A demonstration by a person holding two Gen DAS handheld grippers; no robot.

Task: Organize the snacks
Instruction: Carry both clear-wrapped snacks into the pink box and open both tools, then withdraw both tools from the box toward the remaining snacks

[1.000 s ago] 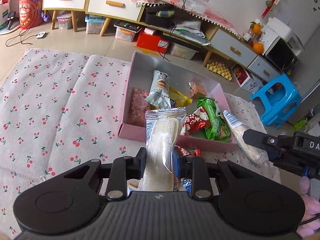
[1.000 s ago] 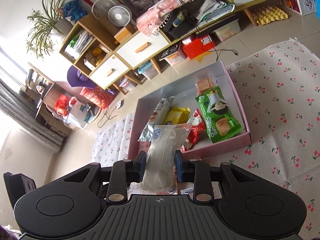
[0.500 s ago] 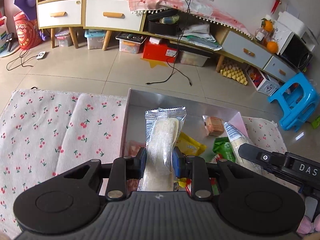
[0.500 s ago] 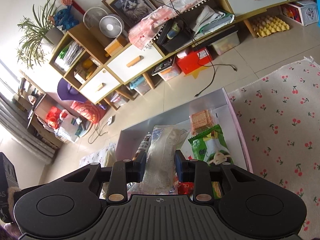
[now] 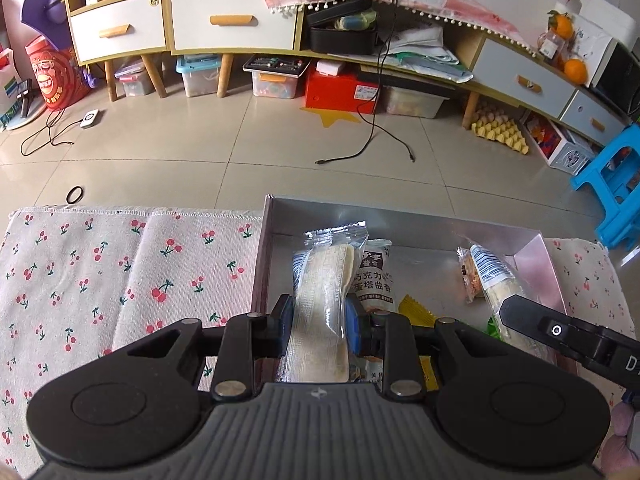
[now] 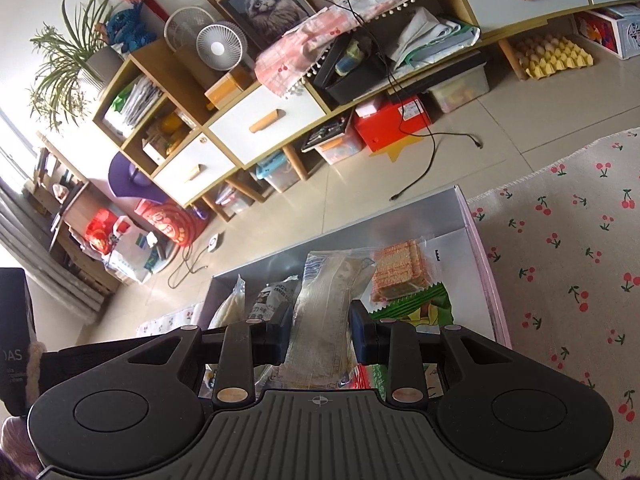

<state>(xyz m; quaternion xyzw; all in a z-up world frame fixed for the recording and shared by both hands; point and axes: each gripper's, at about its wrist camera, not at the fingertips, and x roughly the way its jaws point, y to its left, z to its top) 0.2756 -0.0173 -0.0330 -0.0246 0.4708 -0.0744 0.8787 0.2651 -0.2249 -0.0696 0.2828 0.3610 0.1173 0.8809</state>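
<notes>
- Carrying one clear-wrapped wafer bar each, both hand-held grippers have moved in over the pink box point(image 5: 538, 258) since a second ago; earlier the box lay well ahead of them, and now its near edge is hidden under the tools in both wrist views.
- Left hand-held gripper point(image 5: 322, 326): jaws closed tight on the left wafer bar point(image 5: 324, 280), which stands up between the pads with its far end over the left part of the box floor.
- Right hand-held gripper point(image 6: 320, 330): jaws closed on the right wafer bar point(image 6: 328, 300), gripped about its middle, its far end pointing at the back wall of the box.
- By my reading that means the carry is almost done and the step in hand is setting both bars down inside the box; neither has been let go yet.
- The box rests on the cherry-print cloth point(image 5: 120, 272), which is spread on the tiled floor.
- Already in the box: a chocolate roll pack point(image 5: 374, 276) just beside the left bar, a yellow packet point(image 5: 416, 308), a wrapped biscuit stack point(image 6: 396, 272) near the back right corner, a green chip bag point(image 6: 416, 306) just in front of it, and a red packet point(image 6: 362, 376) low beneath the right tool.
- Free floor in the box shows mostly along the back wall, so that looks like the likeliest place for the two bars.
</notes>
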